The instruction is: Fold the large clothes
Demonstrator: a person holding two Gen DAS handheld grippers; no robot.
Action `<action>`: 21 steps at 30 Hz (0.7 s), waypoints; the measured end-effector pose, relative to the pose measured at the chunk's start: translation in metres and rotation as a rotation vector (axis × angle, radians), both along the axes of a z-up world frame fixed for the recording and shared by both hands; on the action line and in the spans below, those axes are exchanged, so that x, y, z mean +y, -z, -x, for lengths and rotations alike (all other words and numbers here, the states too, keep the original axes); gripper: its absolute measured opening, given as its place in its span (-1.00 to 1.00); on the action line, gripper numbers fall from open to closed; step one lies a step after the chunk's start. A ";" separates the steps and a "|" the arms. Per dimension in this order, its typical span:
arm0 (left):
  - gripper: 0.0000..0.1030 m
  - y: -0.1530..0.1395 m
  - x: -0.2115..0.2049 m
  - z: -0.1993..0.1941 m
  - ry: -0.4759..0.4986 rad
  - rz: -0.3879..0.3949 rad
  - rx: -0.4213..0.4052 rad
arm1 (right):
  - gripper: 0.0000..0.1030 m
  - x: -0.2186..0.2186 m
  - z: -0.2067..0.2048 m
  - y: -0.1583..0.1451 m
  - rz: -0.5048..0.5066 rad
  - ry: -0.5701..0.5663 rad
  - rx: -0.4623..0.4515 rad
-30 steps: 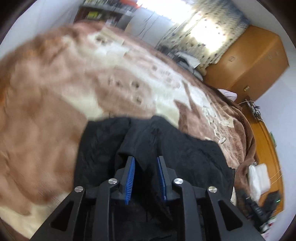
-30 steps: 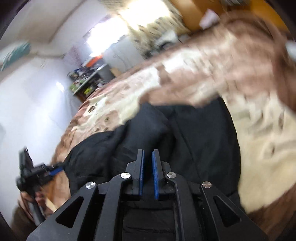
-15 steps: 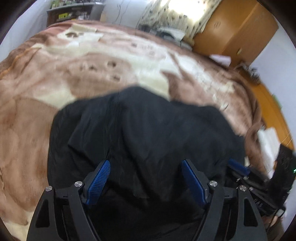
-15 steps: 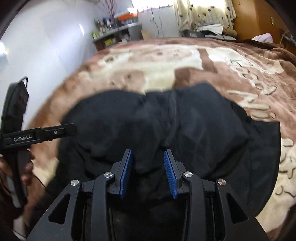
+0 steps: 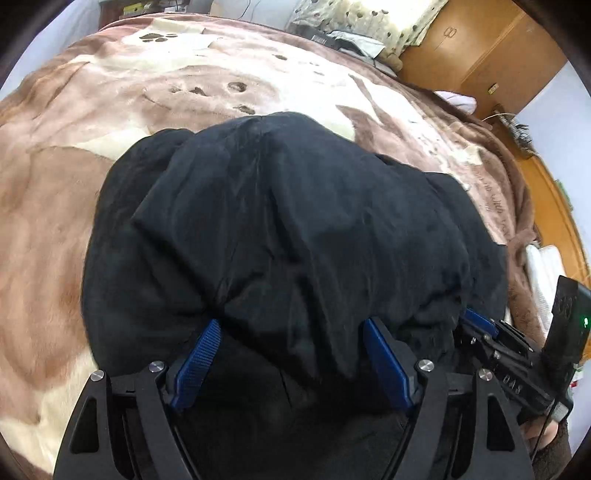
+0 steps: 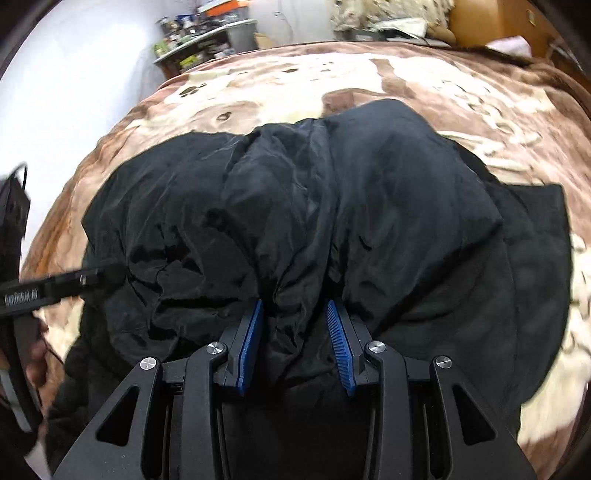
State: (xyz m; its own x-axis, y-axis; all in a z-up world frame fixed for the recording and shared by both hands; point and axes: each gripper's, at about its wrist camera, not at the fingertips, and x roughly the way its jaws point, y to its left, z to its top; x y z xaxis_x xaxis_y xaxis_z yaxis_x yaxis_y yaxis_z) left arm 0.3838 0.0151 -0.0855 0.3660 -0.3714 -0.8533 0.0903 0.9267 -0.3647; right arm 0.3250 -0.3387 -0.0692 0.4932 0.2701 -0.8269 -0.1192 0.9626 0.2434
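Black, slightly shiny fabric fills the near part of both wrist views: a large dark garment (image 5: 295, 229) lies bunched and folded over itself on a brown and cream blanket (image 5: 55, 206) printed with paw marks. Nearest the garment's close edge, the left gripper (image 5: 291, 354) stands with its blue-padded fingers (image 5: 197, 356) spread wide apart, a fold of the garment drooping into the gap between them without being pinched. The right gripper (image 6: 295, 339) sits at the same close edge, further along it; its blue pads are parted too, more narrowly, and a crumpled ridge of cloth lies between them; whether the pads touch it cannot be told. In the left wrist view the right gripper (image 5: 480, 328) shows at the garment's right side, tips against the cloth; in the right wrist view the left gripper (image 6: 96, 277) reaches the garment's left side. One flat layer of the garment spreads out past the bunched part onto the blanket. Beyond the garment the blanket runs on to a wooden wardrobe (image 5: 491, 55), a spotted curtain (image 5: 369, 18) and a cluttered shelf (image 6: 199, 40).
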 end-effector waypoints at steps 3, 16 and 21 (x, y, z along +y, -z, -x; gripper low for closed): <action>0.54 -0.023 0.013 0.026 0.000 0.025 -0.052 | -0.26 -0.010 0.032 -0.031 -0.038 0.021 -0.079; 0.58 -0.109 0.083 0.187 -0.002 0.040 -0.169 | -0.07 -0.051 0.209 -0.113 -0.078 0.075 -0.214; 0.60 -0.092 0.095 0.230 0.008 -0.036 -0.128 | 0.07 -0.077 0.258 -0.098 -0.055 0.123 -0.170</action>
